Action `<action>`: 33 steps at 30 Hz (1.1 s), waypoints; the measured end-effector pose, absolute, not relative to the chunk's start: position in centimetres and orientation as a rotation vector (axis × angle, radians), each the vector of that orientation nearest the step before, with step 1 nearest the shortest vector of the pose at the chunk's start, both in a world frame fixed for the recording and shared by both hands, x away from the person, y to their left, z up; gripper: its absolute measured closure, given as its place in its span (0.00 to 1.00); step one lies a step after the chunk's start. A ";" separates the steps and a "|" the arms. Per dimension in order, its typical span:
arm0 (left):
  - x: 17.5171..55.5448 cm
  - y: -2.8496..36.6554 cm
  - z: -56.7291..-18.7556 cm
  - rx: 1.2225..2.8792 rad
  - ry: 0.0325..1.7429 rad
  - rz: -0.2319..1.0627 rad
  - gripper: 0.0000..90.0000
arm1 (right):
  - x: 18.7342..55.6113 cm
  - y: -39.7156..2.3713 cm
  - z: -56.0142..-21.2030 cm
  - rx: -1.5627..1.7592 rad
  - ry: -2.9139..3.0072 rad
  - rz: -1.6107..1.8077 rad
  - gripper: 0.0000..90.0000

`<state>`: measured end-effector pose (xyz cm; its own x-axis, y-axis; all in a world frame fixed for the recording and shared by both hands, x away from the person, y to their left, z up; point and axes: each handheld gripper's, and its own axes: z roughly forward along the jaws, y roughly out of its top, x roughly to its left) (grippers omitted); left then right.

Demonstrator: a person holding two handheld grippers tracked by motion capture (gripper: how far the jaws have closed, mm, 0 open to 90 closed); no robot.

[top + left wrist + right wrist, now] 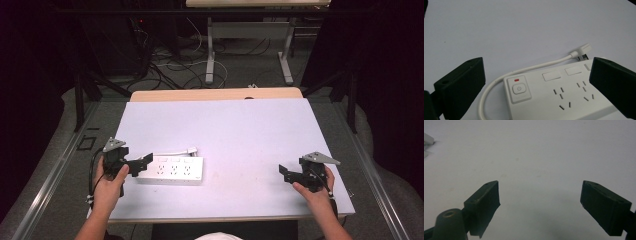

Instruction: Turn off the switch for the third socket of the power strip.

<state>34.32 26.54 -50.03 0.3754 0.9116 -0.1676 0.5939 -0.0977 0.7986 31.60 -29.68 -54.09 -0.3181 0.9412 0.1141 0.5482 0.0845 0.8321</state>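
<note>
Left gripper view: power strip (554,97) between the spread left gripper (536,82) jaws

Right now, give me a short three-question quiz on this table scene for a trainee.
1. True or false: the button end of the white plastic power strip sits between the open left tongs.
2. What is between the right tongs? A: only the bare white tabletop. B: a plug. C: a coiled cable.
3. What colour is the small mark above the strip's round power button?

Key: 1 true. 2 A. 3 red.
</note>
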 end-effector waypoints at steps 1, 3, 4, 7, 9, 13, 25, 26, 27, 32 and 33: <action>34.3 26.6 -50.2 1.799 1.319 0.477 0.00 | 31.6 -29.7 -54.1 1.464 1.912 1.139 0.17; 34.2 26.8 -50.6 1.798 1.324 0.483 0.00 | 31.6 -29.7 -54.1 1.465 1.911 1.139 0.17; 34.2 26.9 -50.7 1.796 1.324 0.486 0.00 | 31.6 -29.7 -54.1 1.465 1.911 1.139 0.17; 34.0 27.1 -51.2 1.801 1.327 0.482 0.00 | 31.6 -29.7 -54.1 1.463 1.912 1.139 0.17; 33.9 27.1 -51.6 1.792 1.332 0.489 0.00 | 31.6 -29.7 -54.1 1.467 1.910 1.138 0.17; 33.8 27.3 -52.0 1.797 1.331 0.494 0.00 | 31.6 -29.7 -54.1 1.466 1.910 1.137 0.17; 33.2 28.2 -53.1 1.773 1.340 0.465 0.01 | 31.6 -29.8 -54.0 1.463 1.912 1.142 0.17; 33.2 28.3 -53.1 1.767 1.344 0.465 0.01 | 31.6 -29.8 -54.0 1.456 1.912 1.141 0.17; 33.2 28.3 -53.2 1.764 1.345 0.462 0.01 | 31.6 -29.8 -54.0 1.456 1.912 1.141 0.17; 33.2 28.6 -53.5 1.755 1.359 0.453 0.01 | 31.7 -29.7 -54.1 1.452 1.916 1.140 0.17; 33.2 28.6 -53.6 1.755 1.360 0.454 0.01 | 31.7 -29.7 -54.0 1.453 1.917 1.136 0.17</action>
